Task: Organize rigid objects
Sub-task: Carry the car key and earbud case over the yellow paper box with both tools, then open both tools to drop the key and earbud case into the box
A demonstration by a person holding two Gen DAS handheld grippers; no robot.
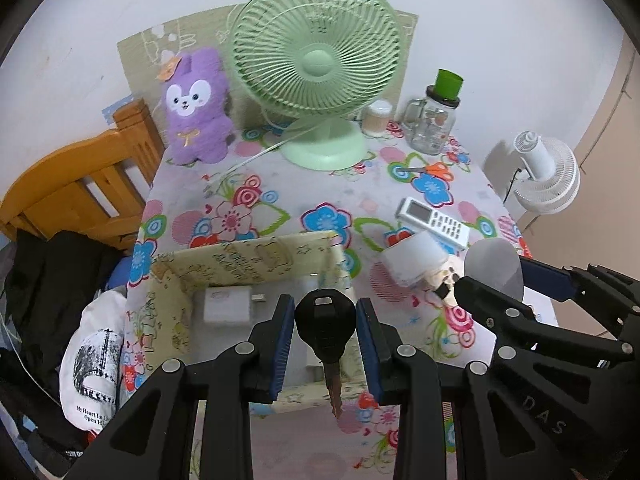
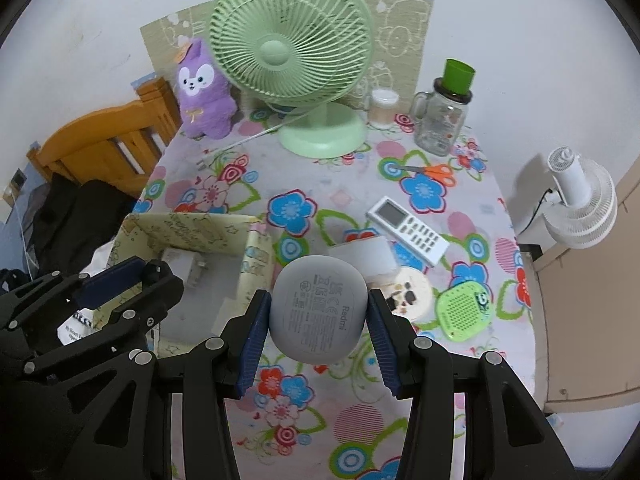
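Above floral table [image 2: 320,400]: left claw [image 1: 325,344] grips key [image 1: 325,328].

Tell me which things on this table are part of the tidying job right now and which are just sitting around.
In the job:
- black key, held in the left gripper
- grey earbud case, held in the right gripper
- yellow box, with a white charger inside

Lying about:
- green fan
- purple plush
- glass jar

"Redmi" on grey case [image 2: 318,312]
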